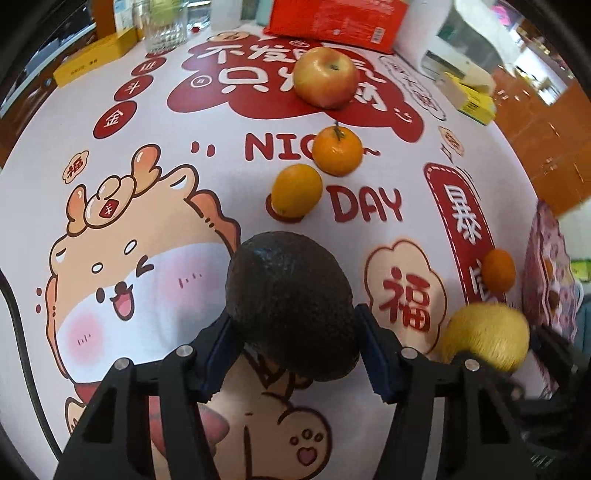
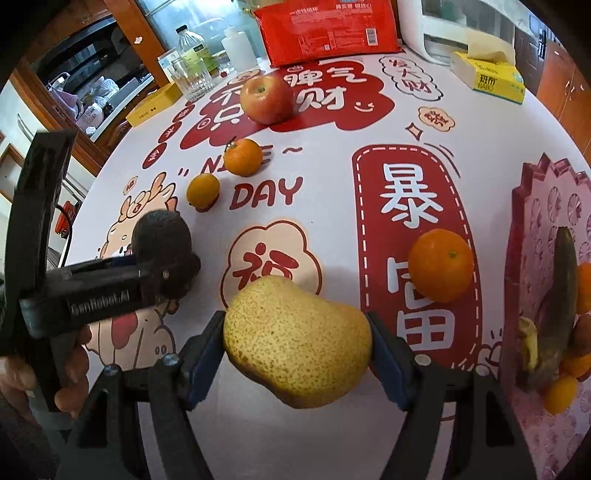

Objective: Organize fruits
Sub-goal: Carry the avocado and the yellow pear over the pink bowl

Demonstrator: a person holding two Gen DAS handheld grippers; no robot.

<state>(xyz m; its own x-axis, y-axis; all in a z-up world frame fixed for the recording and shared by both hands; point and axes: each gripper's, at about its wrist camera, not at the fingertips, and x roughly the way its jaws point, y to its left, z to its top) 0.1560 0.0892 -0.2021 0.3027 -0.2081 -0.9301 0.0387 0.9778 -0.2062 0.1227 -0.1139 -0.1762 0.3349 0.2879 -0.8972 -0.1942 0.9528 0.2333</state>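
My left gripper [image 1: 295, 350] is shut on a dark avocado [image 1: 291, 302], held above the printed tablecloth; both show in the right wrist view [image 2: 162, 251]. My right gripper [image 2: 295, 354] is shut on a speckled yellow pear [image 2: 295, 339], also seen in the left wrist view [image 1: 487, 336]. On the table lie an apple [image 1: 327, 77], two oranges [image 1: 337, 149] [image 1: 297, 190] in a row, and another orange [image 2: 441, 264] near the pink tray [image 2: 543, 236], which holds several fruits.
At the table's far edge stand a red package [image 2: 328, 29], a glass [image 2: 192, 79], a bottle [image 2: 194, 48], a yellow box [image 2: 155, 105], a tissue box [image 2: 487, 75] and a white appliance [image 2: 421, 33].
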